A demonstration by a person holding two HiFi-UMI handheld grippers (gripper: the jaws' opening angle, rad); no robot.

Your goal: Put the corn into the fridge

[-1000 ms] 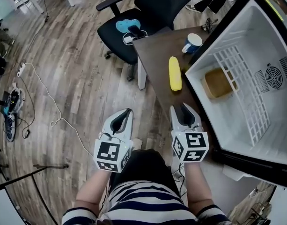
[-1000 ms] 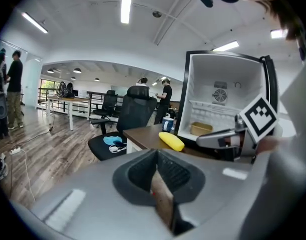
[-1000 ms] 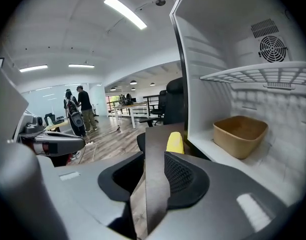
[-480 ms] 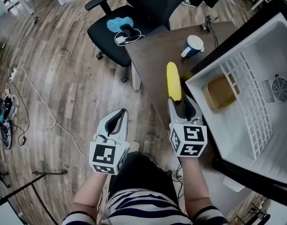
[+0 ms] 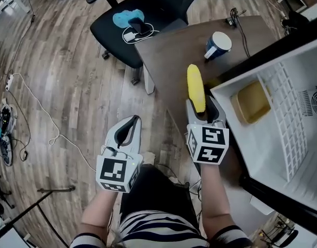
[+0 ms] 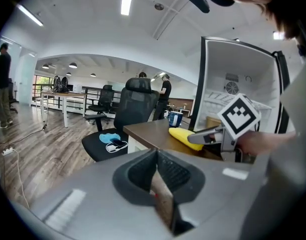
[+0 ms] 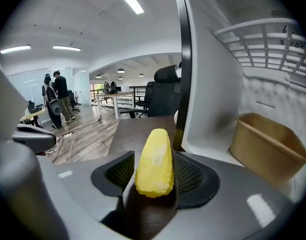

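A yellow corn cob point(image 5: 195, 87) lies on the brown desk point(image 5: 166, 56) beside the open white fridge point(image 5: 303, 138). My right gripper point(image 5: 204, 107) has its jaws round the cob's near end, and they are opening. In the right gripper view the corn point(image 7: 155, 161) sits between the pads with a gap on the left side. My left gripper point(image 5: 131, 123) hangs over the floor, left of the desk, shut and empty. The left gripper view shows its fingertips point(image 6: 156, 154) meeting, with the corn point(image 6: 185, 136) and the right gripper point(image 6: 205, 134) beyond.
A tan container point(image 5: 253, 101) stands inside the fridge by a white wire shelf point(image 5: 282, 112). A blue-and-white mug point(image 5: 216, 44) sits at the desk's far end. A black office chair point(image 5: 132, 30) with a blue item and a phone stands behind the desk. Cables lie on the wood floor.
Both grippers have moved forward toward the desk. The right gripper has reached the corn's near end and its jaws now stand wider around it.
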